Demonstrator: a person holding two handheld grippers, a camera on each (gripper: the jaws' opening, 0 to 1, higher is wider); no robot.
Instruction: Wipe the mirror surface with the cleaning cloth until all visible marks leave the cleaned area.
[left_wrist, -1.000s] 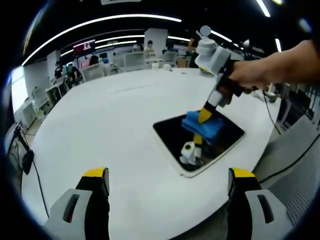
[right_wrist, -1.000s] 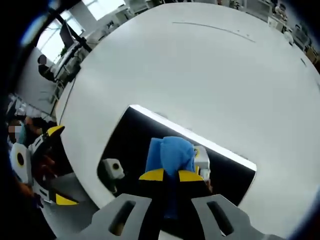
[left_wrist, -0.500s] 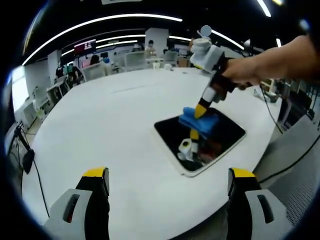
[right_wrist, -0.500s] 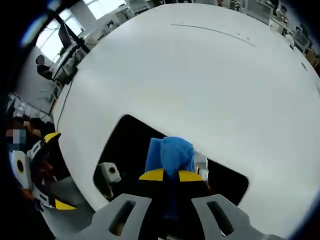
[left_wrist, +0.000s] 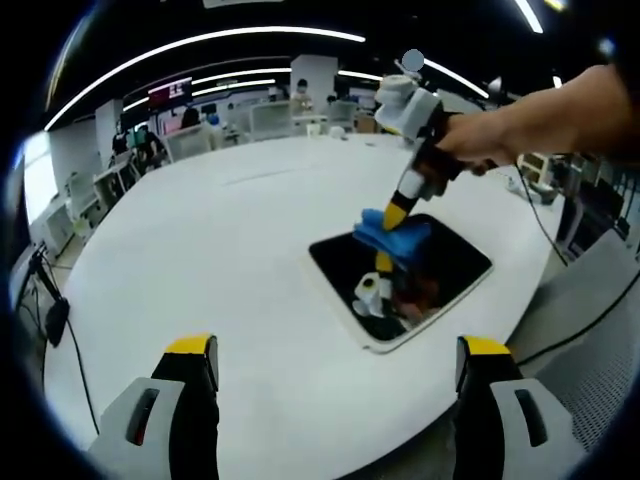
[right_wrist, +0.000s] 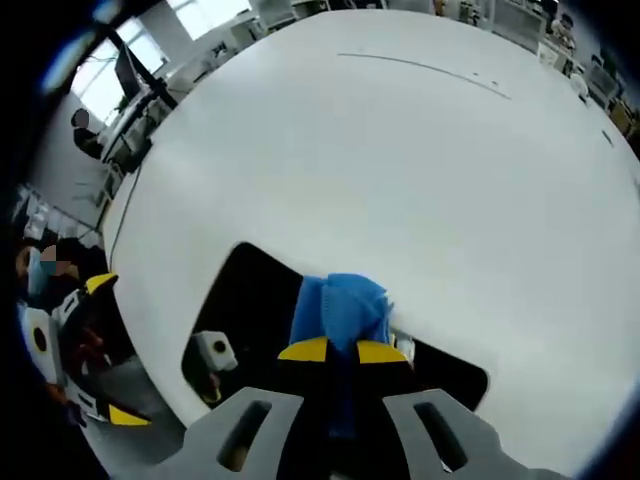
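Two grey jaws are rising on the left gripper (left_wrist: 330, 375), each showing a dark slot and wearing a yellow tip over black pads. The right gripper (right_wrist: 341, 350) is showing the same grey bodies, dark slots and yellow tips with black beneath. Seen from the left gripper's camera, the right gripper is tapering into a slim black-and-yellow stem, and the hand (left_wrist: 470, 145) around it is showing no glove.

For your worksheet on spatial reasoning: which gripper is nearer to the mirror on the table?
Right. The right gripper holds the blue cloth down on the mirror. The left gripper hangs open, back from the table's near edge, apart from the mirror.
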